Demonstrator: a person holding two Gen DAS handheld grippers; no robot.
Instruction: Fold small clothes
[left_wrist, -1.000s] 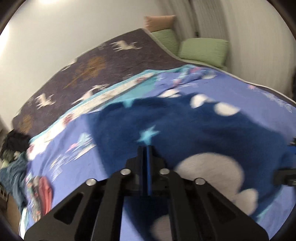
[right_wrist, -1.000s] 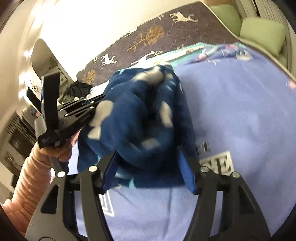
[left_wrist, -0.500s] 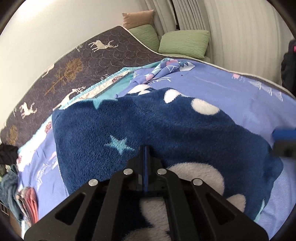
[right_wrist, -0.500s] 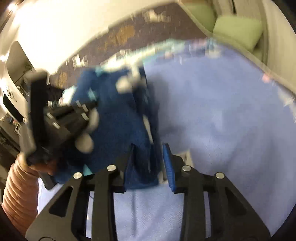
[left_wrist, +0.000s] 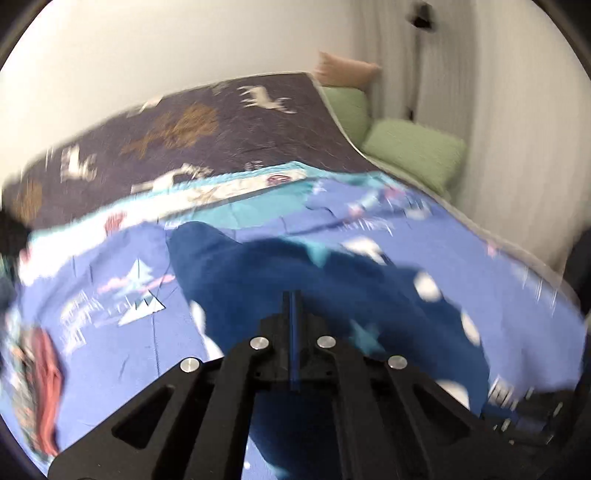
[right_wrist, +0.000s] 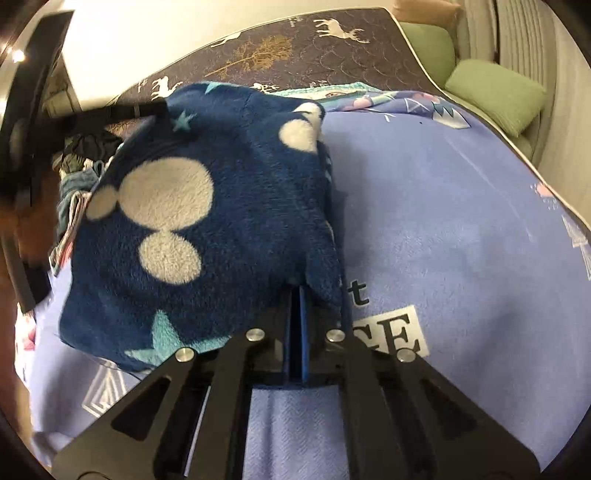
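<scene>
A dark blue fleece garment (right_wrist: 207, 221) patterned with white blobs and pale teal stars hangs stretched between two handheld black grippers above a periwinkle printed bedspread (right_wrist: 461, 221). The right gripper (right_wrist: 297, 295), seen from its own camera, has its blue-lined fingers pressed together on the garment's lower right edge, the fleece rising up and to the left from the pinch. At the far upper left of that view the left gripper (right_wrist: 155, 109) meets the garment's top corner, near a small teal star; the grip itself is too blurred and distant there to judge. From the left wrist camera, which is blurred by motion, the left gripper (left_wrist: 291, 306) shows its fingers drawn together with only a thin blue strip between them, and the fleece garment (left_wrist: 295, 280) spreads directly ahead of and around the tips; whether cloth is caught in the pinch cannot be told. Beyond the garment lies a dark purple quilt (left_wrist: 207, 133) printed with white deer and golden trees, and to the far right of both claws sit green cushions (left_wrist: 413, 155). To the left, a heap of mixed clothes (right_wrist: 79, 173) rests at the bed's edge.
</scene>
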